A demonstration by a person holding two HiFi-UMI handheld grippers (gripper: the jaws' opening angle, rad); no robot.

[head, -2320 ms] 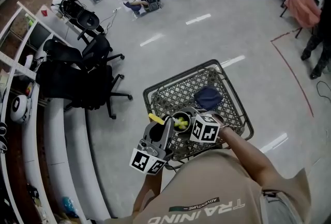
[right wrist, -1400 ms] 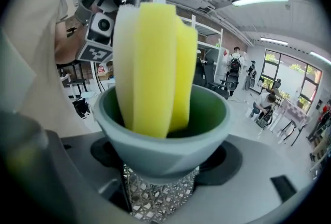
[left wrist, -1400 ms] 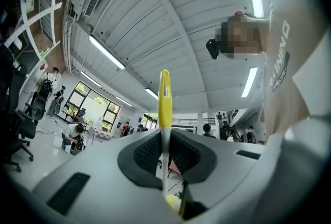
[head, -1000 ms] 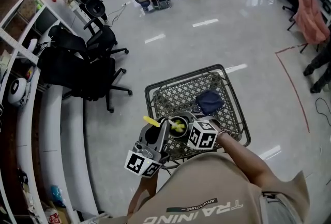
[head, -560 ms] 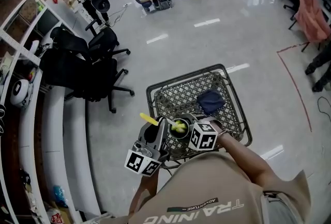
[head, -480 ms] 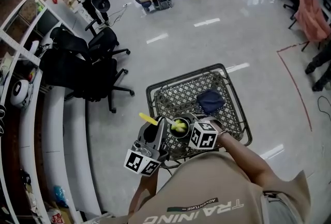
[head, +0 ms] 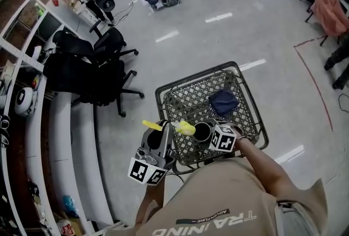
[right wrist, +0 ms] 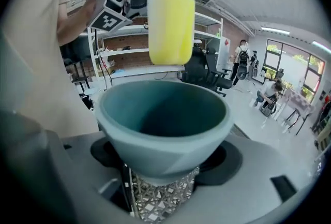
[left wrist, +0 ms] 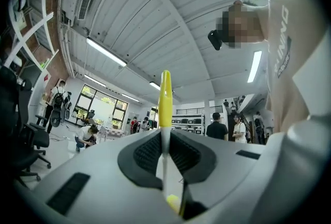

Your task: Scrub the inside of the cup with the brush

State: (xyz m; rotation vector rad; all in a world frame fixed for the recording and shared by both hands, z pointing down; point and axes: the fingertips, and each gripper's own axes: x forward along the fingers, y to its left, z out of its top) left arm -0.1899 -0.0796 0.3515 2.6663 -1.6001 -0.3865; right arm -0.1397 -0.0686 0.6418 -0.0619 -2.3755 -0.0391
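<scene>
Smooth, matt teal cup (right wrist: pixel 163 114) beneath a brush (right wrist: pixel 170 21) with a soft, matt yellow head. Below, a dark metal mesh stand (head: pixel 188 101) holds a limp navy cloth (head: pixel 223 102) on a glossy grey floor (head: pixel 218 44).

brush (head: pixel 184 128) lifted out of cup (head: pixel 202 131), now just beside it

Beige lettered shirt (head: pixel 229 202); grey left tongs (head: pixel 167 130), right tongs (head: pixel 209 134) with black-and-white marker cubes (head: pixel 146 170).
</scene>
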